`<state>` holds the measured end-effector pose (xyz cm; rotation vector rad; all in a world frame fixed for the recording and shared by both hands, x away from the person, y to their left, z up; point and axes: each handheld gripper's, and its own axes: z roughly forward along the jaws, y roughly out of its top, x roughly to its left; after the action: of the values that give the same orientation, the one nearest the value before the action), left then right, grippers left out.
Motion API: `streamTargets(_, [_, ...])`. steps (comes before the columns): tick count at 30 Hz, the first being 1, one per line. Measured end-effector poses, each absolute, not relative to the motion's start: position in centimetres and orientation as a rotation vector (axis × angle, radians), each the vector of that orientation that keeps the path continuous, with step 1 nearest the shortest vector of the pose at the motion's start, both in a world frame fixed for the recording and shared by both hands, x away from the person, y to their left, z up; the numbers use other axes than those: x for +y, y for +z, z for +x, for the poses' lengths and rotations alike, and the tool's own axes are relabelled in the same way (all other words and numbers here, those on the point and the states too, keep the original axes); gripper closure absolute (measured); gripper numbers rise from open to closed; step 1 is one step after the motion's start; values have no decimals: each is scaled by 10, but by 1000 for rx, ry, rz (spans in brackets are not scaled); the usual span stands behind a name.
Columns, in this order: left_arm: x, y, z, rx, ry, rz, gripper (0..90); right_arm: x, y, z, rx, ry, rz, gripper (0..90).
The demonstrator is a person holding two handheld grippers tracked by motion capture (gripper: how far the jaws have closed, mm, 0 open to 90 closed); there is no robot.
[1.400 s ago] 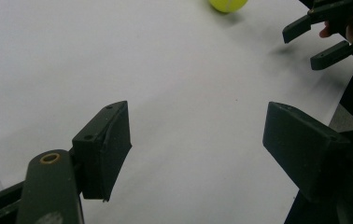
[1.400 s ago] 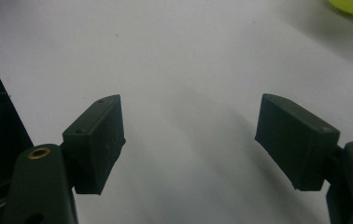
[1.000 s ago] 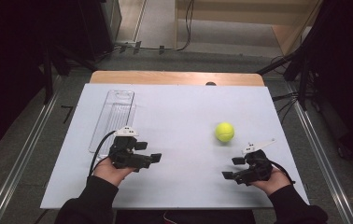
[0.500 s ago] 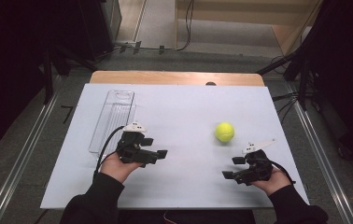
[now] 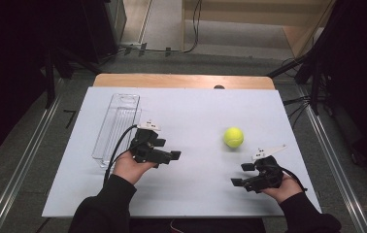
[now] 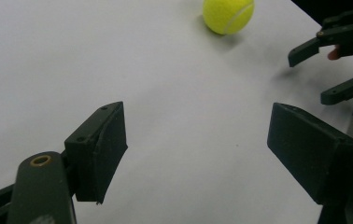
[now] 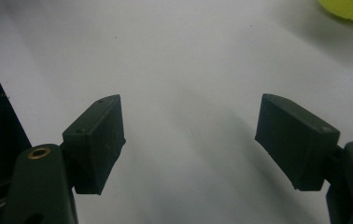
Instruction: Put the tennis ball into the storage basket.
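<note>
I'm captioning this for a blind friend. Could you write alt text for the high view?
A person's two hands each hold an open black gripper, left gripper and right gripper, over a white table. A yellow tennis ball lies near the right one; a clear plastic tray sits at the left.

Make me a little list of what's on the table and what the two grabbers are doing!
surface: white table top
ball: yellow-green fuzzy tennis ball, right of middle, nothing touching it
box: clear long plastic tray, left side, looks empty
left gripper: jaws open, holding nothing, beside the tray
right gripper: jaws open, holding nothing, nearer the person than the ball
</note>
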<state>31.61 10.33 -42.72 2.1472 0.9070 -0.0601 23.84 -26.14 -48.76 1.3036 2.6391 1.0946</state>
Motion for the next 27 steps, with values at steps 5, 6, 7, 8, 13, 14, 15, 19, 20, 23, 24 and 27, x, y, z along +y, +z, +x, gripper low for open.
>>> streamTargets(5, [98,-428,321,899,-55,2138,90,-261,-488,238,2641,1095,1301,217])
streamTargets(6, [96,-429,323,896,-38,2148,0,-261,-488,238,2642,1096,1297,217])
streamTargets(7, [95,-429,323,889,-21,2144,0,-261,-488,238,2642,1096,1297,217])
streamTargets(8, [95,-429,323,877,4,2127,0,-261,-487,238,2643,1095,1296,217])
streamTargets(13, [91,-429,327,889,1,2123,0,-261,-487,238,2644,1102,1287,217])
streamTargets(14, [90,-429,328,886,-5,2141,0,-261,-487,238,2644,1102,1286,217])
streamTargets(15, [89,-429,328,885,-7,2150,0,-261,-487,238,2644,1102,1286,217])
streamTargets(19, [82,-427,331,880,-17,2162,8,-261,-487,238,2645,1104,1284,217])
streamTargets(20, [79,-427,332,879,-21,2165,9,-261,-487,238,2646,1105,1283,217])
streamTargets(23, [75,-426,334,870,-34,2165,9,-261,-487,238,2646,1106,1281,217])
streamTargets(24, [73,-426,335,866,-38,2166,9,-261,-487,238,2646,1107,1282,217])
streamTargets(27, [69,-425,337,870,-22,2163,41,-262,-487,238,2644,1108,1284,217])
